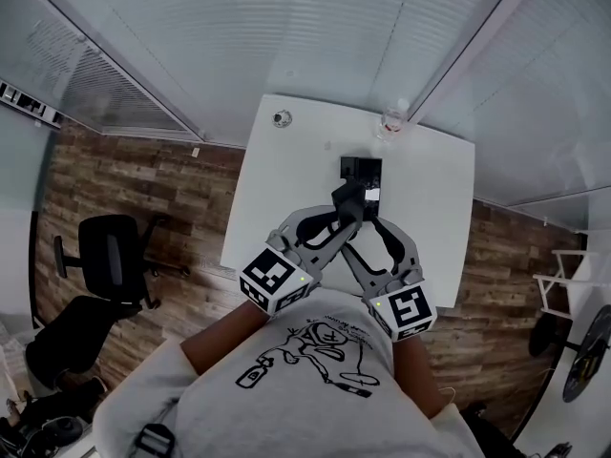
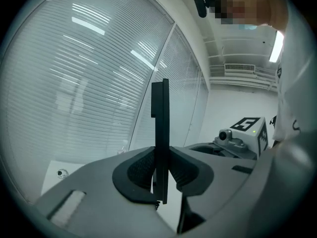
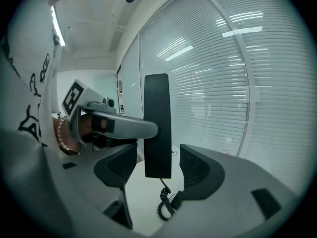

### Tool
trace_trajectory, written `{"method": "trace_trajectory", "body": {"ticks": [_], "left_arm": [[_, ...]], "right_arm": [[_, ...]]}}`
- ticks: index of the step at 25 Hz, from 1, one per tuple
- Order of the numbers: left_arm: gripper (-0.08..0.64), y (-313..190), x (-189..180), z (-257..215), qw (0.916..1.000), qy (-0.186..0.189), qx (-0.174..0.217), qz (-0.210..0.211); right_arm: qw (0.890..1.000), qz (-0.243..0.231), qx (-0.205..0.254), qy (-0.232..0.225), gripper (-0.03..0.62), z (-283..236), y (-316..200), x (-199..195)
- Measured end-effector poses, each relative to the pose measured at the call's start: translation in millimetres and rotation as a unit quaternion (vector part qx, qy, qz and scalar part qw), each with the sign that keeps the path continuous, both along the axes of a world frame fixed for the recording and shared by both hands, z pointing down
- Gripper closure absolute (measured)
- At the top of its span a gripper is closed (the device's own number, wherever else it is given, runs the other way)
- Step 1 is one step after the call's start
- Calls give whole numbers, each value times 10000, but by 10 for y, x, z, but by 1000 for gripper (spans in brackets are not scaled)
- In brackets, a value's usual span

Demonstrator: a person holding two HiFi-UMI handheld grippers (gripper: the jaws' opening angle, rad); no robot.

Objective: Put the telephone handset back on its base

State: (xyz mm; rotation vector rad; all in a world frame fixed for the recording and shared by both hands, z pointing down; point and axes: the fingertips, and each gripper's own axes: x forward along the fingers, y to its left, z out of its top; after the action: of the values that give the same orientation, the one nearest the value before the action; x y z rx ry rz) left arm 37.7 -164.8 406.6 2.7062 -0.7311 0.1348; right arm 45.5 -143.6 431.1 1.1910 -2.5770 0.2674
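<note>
Mid-carry: left gripper (image 2: 161, 171) clamped on handset (image 2: 160, 118). Right gripper (image 3: 158, 167) released, jaws wide either side of handset, no contact. Next: line handset up over base (image 1: 361, 170), set down.

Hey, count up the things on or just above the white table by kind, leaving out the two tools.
Telephone handset: 1
Telephone base: 1
Clear bottle: 1
Small round object: 1
Total: 4

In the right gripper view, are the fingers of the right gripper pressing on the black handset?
No, the handset stands between the fingers of the right gripper with a visible gap on each side.
</note>
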Motion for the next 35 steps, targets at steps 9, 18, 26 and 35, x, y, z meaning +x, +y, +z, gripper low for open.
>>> {"method": "trace_trajectory", "body": {"ticks": [9,18,26,35], "left_arm": [[486,115,160,209,9976,226,-512,415],[465,48,293,670,9973,-582,54,445],[430,-56,285,1000,9942,-1076,68,-14],[422,-173,301,1388,9911,-1320,-107,-110]], "right_arm": [[9995,276,-136,66,382,350,-40,27],[9890,1117,-962,-132,385,837,-66,145],[9808,1429,-1325,85,385,1186,-100,193],[9699,1697,-1738,186,385,1577,-166,223]]}}
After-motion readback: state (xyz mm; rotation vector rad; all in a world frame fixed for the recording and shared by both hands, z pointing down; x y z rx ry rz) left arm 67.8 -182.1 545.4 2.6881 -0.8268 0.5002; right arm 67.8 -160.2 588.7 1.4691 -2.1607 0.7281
